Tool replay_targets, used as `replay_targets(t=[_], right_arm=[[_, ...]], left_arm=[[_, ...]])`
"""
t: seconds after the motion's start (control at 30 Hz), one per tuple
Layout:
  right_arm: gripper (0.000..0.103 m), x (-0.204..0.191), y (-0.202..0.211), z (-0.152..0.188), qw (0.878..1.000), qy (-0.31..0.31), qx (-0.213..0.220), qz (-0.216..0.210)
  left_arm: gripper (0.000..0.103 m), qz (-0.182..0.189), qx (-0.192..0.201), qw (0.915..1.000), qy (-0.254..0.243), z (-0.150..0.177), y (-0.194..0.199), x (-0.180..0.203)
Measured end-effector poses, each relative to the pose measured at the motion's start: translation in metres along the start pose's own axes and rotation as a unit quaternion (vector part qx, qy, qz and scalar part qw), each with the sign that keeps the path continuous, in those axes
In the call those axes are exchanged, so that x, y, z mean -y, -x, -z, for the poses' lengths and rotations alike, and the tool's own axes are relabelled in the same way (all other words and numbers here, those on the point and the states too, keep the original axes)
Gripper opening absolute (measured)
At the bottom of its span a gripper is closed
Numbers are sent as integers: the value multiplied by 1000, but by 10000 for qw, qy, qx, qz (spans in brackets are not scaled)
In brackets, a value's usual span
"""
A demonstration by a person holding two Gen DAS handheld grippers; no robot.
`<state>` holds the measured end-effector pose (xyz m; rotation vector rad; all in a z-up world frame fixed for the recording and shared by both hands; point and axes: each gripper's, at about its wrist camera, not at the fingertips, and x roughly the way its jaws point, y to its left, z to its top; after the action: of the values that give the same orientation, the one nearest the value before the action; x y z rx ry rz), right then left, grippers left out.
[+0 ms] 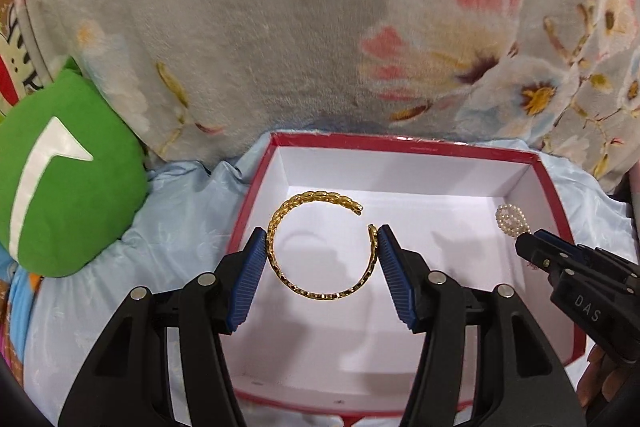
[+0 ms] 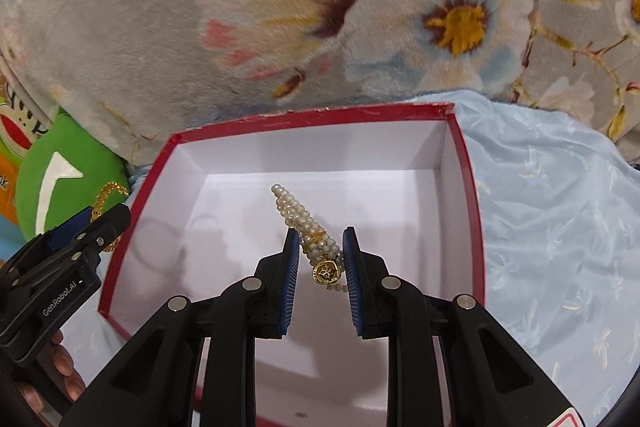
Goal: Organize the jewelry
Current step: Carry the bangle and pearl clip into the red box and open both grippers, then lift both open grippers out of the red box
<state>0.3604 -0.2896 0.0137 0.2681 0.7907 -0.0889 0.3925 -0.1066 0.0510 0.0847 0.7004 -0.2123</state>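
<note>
My left gripper (image 1: 321, 239) is clamped on the gold open cuff bangle (image 1: 320, 247), blue pads (image 1: 249, 279) pressing its two sides, gap of the cuff facing upper right. It hangs over the inside of the red-rimmed white box (image 1: 400, 141), toward the box's left half, not touching the floor.

My right gripper (image 2: 319, 247) is clamped on the pearl bracelet (image 2: 298, 215), pinched near its gold clasp charm (image 2: 327, 271); the pearl loop sticks up and away past the fingertips. It's held over the middle of the same box (image 2: 312, 117), above the white floor.

Box interior is otherwise bare white, only shadows. The box sits on a light blue sheet (image 2: 552, 211), with a grey floral blanket (image 1: 280, 27) beyond its far edge. A green plush cushion (image 1: 68, 179) lies off the box's left side. Fingers of a hand (image 2: 64, 367) show under the left gripper body.
</note>
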Motion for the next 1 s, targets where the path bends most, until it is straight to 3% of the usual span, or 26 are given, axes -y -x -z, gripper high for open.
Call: replay_targets(t=[0.1, 0.17, 0.2, 0.27, 0.37, 0.5, 0.77, 1.0], right_arm=[[26, 2, -10, 0, 10000, 23, 46, 42], [44, 5, -15, 0, 9999, 31, 92, 85], [46, 6, -16, 0, 9999, 42, 115, 115], [47, 7, -19, 2, 9998, 68, 104, 129], [47, 10, -18, 1, 9998, 15, 155, 103], [49, 12, -18, 1, 9998, 5, 179, 114], [49, 11, -16, 3, 9992, 150, 285, 255], [49, 3, -11, 6, 9950, 458, 383, 805]], left_arm=[[55, 14, -112, 9999, 61, 2, -20, 1], [57, -20, -169, 9998, 97, 5, -30, 2], [64, -43, -177, 9998, 105, 5, -32, 2], [73, -135, -166, 9997, 128, 7, -35, 2], [74, -192, -114, 9997, 58, 9, -36, 4], [84, -210, -137, 9997, 19, 10, -38, 5], [85, -197, -311, 9993, -59, 20, -51, 1], [85, 46, -843, 9964, 122, 29, -66, -6]])
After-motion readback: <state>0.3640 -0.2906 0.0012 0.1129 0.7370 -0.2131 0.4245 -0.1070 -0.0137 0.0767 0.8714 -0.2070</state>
